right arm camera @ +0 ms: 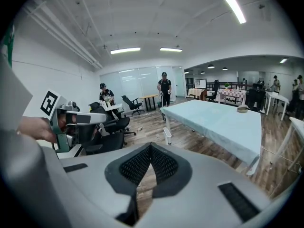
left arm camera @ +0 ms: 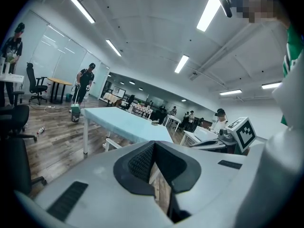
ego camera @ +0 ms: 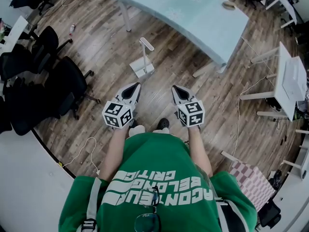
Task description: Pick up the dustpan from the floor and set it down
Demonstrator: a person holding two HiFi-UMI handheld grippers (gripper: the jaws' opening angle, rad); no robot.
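Wore a green shirt (ego camera: 159,153) with white letters. Held the left gripper (ego camera: 137,86) and the right gripper (ego camera: 175,87) out in front, side by side and a little apart, above the wood floor (ego camera: 106,52). Had both grippers closed, tips pressed together, with nothing between them. Pointed both a bit down and forward.

Saw the white dustpan (ego camera: 142,67) standing upright on the floor ahead of the grippers, long handle up, touched by neither. Found it a little nearer the left gripper, out in the open, near the front edge of the long pale blue bench (ego camera: 193,13). Spotted a small round thing (ego camera: 228,5) on the far end of the bench top. Noticed black chairs (ego camera: 58,81) off to the left and a white desk (ego camera: 292,76) off to the right. Made out a few people (right arm camera: 164,91) standing far back in the room, too small for more.
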